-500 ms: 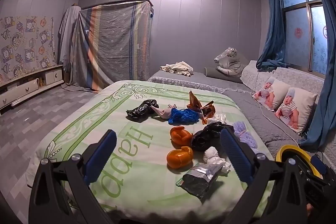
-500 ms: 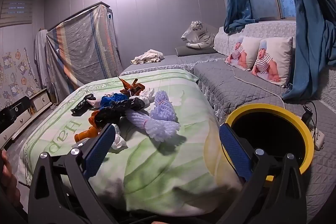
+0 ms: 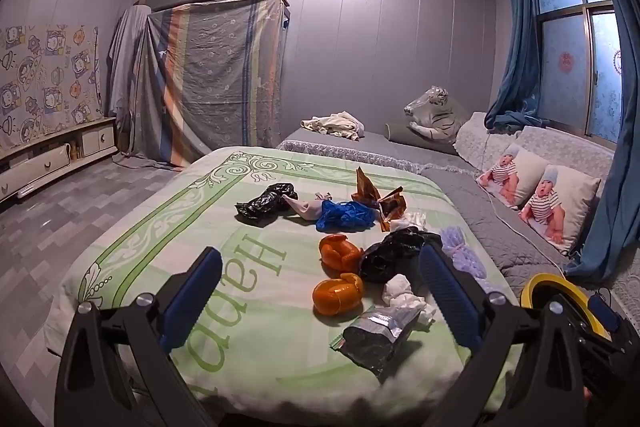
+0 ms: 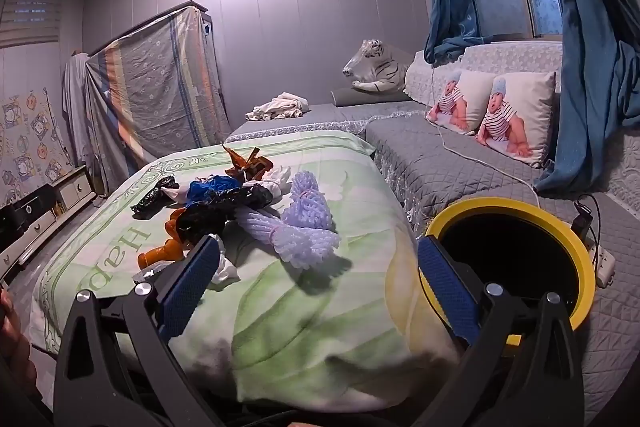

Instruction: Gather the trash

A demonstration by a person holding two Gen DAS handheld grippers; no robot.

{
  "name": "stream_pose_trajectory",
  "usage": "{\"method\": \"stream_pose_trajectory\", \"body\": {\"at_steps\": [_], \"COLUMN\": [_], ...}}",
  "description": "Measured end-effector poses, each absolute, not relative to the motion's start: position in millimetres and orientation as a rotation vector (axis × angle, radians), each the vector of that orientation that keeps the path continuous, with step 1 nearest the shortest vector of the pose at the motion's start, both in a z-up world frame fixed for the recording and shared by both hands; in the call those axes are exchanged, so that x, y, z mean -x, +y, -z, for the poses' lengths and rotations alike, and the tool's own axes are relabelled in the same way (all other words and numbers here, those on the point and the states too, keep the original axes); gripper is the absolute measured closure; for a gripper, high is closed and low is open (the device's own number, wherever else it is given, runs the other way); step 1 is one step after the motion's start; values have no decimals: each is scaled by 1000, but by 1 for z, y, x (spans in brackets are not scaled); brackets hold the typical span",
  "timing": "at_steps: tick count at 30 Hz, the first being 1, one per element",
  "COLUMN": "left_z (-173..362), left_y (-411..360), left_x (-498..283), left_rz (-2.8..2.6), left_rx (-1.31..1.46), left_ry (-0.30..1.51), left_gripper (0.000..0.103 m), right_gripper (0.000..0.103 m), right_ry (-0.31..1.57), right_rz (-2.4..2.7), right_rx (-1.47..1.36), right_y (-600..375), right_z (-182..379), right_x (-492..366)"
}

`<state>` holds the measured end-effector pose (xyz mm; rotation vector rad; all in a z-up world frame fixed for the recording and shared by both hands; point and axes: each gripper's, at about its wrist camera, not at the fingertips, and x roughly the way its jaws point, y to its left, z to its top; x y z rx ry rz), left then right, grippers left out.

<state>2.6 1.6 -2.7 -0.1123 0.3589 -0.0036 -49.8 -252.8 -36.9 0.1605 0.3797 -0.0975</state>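
Trash: a loose heap on the green bedspread (image 3: 132, 247), toward the bed's right edge and near end.
Foil pouch (image 3: 376, 337): nearest the bed's near edge, lying flat, touching a white tissue wad (image 3: 402, 293).
Orange wrappers: two, one (image 3: 338, 293) just beside the pouch, the other (image 3: 339, 253) beyond it.
Black bag (image 3: 394, 255): crumpled, touching the farther orange wrapper.
Blue bag (image 3: 346, 215): mid-bed, beside a second black bag (image 3: 264, 205) and a brown foil wrapper (image 3: 378, 199).
Foam netting (image 4: 306, 223): pale lilac bundle at the heap's right side, near the bed's right edge.
Bin (image 4: 560, 227): yellow rim, dark inside, standing off the bed's right near corner against the grey sofa (image 4: 440, 163).
Left gripper (image 3: 320, 301): fingers spread wide, holding nothing, above the bed's near edge.
Right gripper (image 4: 318, 293): fingers spread wide, holding nothing, over the bed's right near corner.
Background: two baby-print pillows (image 4: 492, 111) and a toy tiger (image 4: 374, 67) on the sofa.
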Motion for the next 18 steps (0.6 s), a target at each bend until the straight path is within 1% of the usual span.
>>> {"method": "stream_pose_trajectory", "body": {"at_steps": [18], "left_z": [7], "left_y": [-1], "left_x": [-6], "left_rz": [18], "left_rx": [118], "left_ry": [382], "left_gripper": [7], "right_gripper": [8], "right_ry": [383], "right_rz": [108], "right_rx": [-153], "right_y": [-242], "right_z": [41], "right_x": [48]}}
